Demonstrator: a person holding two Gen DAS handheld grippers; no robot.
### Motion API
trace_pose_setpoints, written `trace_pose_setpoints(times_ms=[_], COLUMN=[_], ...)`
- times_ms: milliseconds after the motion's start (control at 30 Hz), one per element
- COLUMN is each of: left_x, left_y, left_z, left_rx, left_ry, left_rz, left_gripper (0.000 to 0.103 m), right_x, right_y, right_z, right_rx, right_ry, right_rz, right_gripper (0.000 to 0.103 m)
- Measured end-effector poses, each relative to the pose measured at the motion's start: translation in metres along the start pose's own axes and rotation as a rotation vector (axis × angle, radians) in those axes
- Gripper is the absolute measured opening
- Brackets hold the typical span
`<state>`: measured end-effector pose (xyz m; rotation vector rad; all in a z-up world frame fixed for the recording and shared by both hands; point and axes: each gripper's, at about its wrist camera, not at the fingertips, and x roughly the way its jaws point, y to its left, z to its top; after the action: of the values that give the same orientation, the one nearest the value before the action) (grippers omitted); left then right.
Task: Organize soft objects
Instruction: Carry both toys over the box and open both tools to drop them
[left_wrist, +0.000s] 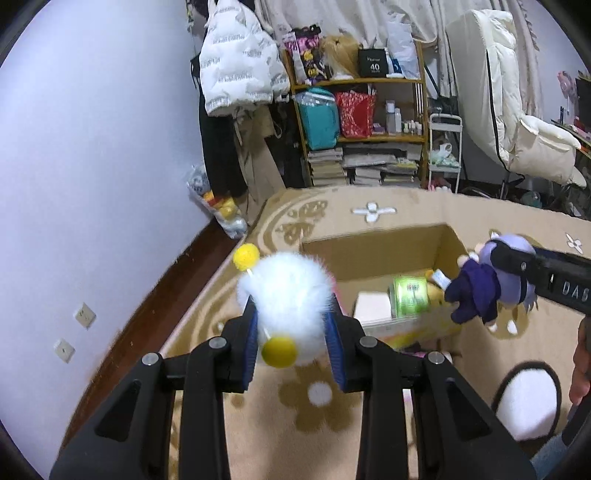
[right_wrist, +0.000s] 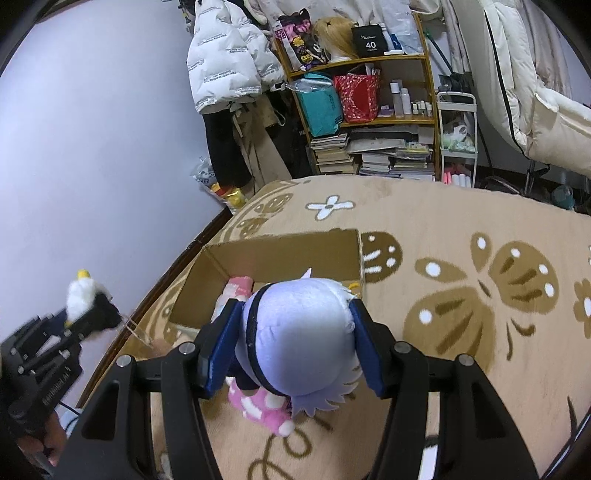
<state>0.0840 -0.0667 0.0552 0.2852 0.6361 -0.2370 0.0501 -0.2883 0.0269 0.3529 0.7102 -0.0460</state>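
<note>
Two grippers are each closed on a soft toy above a beige rug (right_wrist: 461, 229), with an open cardboard box (left_wrist: 373, 254) as the landmark between them.

The left gripper (left_wrist: 293, 332) has its blue-padded fingers (left_wrist: 251, 332) drawn narrow, pinching a fluffy white toy (left_wrist: 288, 291). The toy carries two yellow balls on thin sticks, one at its upper left and one hanging low in front. It is held in the air on the near left side of the box. In the right wrist view the same toy shows small at the left edge, well left of the box.

The right gripper (right_wrist: 291, 339) has its fingers (right_wrist: 218, 354) set wider, pressing both sides of the round lilac head of a doll (right_wrist: 299, 325). The doll wears dark blue clothes and hangs in the air at the near right corner of the box, just over its rim in the left wrist view. Below the doll, nearer than the box, a pink toy with white spots (right_wrist: 262, 410) lies on the rug.

Inside the box lie a green packet (left_wrist: 410, 295), a pale pink block (left_wrist: 373, 310) left of it, and something yellow to its right.

Beyond the box the rug runs on with brown butterfly and white flower patterns. Farther still stands a wooden shelf (left_wrist: 369, 81) with bags, bottles and stacked books, with a white puffer jacket (left_wrist: 236, 66) hanging to its left.
</note>
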Motion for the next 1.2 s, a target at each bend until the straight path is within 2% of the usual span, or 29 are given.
trace_pose_setpoints(times_ms=[200, 400, 667, 833, 967, 1067, 1133, 1200], left_x=[0.015, 0.047, 0.095, 0.123, 0.136, 0.140, 0.138, 0.136], left_y=[-0.003, -0.007, -0.017, -0.027, -0.028, -0.030, -0.031, -0.031], left_z=[0.029, 0.029, 0.013, 0.003, -0.004, -0.007, -0.008, -0.007], left_rx=[-0.007, -0.015, -0.004, 0.040, 0.032, 0.038, 0.044, 0.048], left_ry=[-0.044, -0.032, 0.024, 0.093, 0.144, 0.155, 0.145, 0.135], left_rz=[0.008, 0.004, -0.041, -0.036, -0.054, -0.056, -0.047, -0.028], left_gripper=[0.031, 0.031, 0.032, 0.034, 0.035, 0.041, 0.060, 0.066], right_x=[0.014, 0.031, 0.070, 0.093, 0.103, 0.109, 0.111, 0.112], right_y=[-0.009, -0.014, 0.001, 0.002, 0.000, -0.001, -0.002, -0.002], right_z=[0.023, 0.044, 0.044, 0.036, 0.031, 0.030, 0.029, 0.028], right_rx=[-0.010, -0.023, -0.092, -0.120, -0.136, -0.142, -0.135, -0.135], right_ry=[-0.011, -0.039, -0.073, -0.039, -0.025, -0.009, 0.001, 0.013], right_rz=[-0.011, -0.007, -0.014, 0.000, 0.012, 0.009, 0.013, 0.007], right_gripper=[0.062, 0.062, 0.062, 0.063, 0.064, 0.065, 0.065, 0.066])
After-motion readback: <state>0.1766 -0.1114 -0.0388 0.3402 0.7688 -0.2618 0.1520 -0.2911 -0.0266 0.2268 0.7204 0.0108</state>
